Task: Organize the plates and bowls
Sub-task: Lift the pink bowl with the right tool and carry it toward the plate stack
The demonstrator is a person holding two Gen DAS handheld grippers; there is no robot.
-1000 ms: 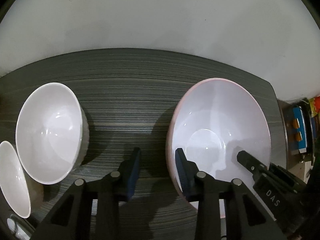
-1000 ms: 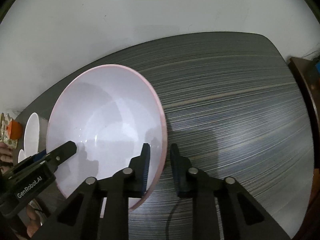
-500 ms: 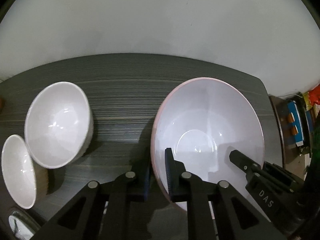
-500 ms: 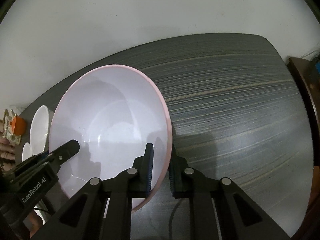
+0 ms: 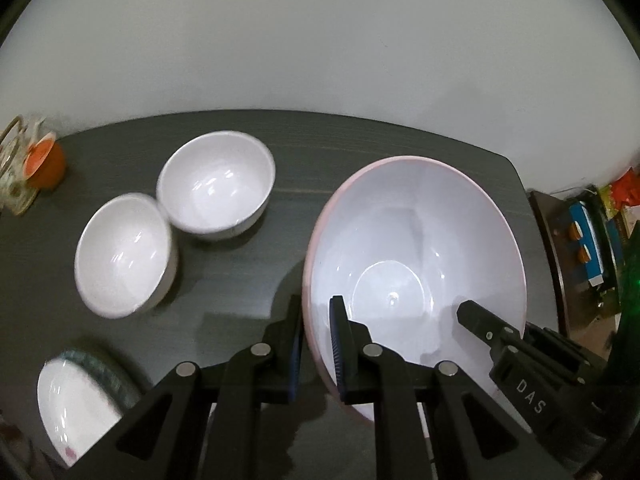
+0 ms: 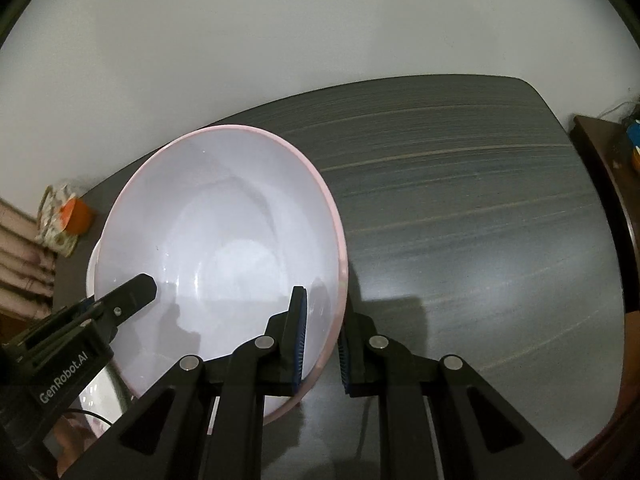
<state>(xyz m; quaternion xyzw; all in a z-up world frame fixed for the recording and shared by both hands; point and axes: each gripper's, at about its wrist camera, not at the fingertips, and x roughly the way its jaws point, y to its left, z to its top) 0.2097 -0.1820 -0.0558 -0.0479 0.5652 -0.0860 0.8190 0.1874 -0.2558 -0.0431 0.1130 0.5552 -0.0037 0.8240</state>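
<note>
A large pink-rimmed bowl (image 5: 420,240) is held above the dark table by both grippers. My left gripper (image 5: 318,344) is shut on its left rim, one finger inside, one outside. My right gripper (image 6: 322,332) is shut on its right rim the same way; the bowl fills the left of the right wrist view (image 6: 224,248). Each gripper shows in the other's view, at the opposite rim. Two smaller white bowls (image 5: 218,190) (image 5: 124,254) stand touching on the table to the left. A white plate (image 5: 76,400) with a greenish rim lies at the lower left.
An orange cup (image 5: 44,162) stands by a patterned holder at the table's far left corner. A dark side cabinet (image 5: 580,248) with coloured items stands off the table's right edge. The dark striped tabletop (image 6: 480,220) stretches to the right of the big bowl. A white wall is behind.
Both grippers have risen with the large bowl, which now sits higher above the table. The left view has pulled back, bringing the second small bowl fully, the plate and the orange cup into sight.
</note>
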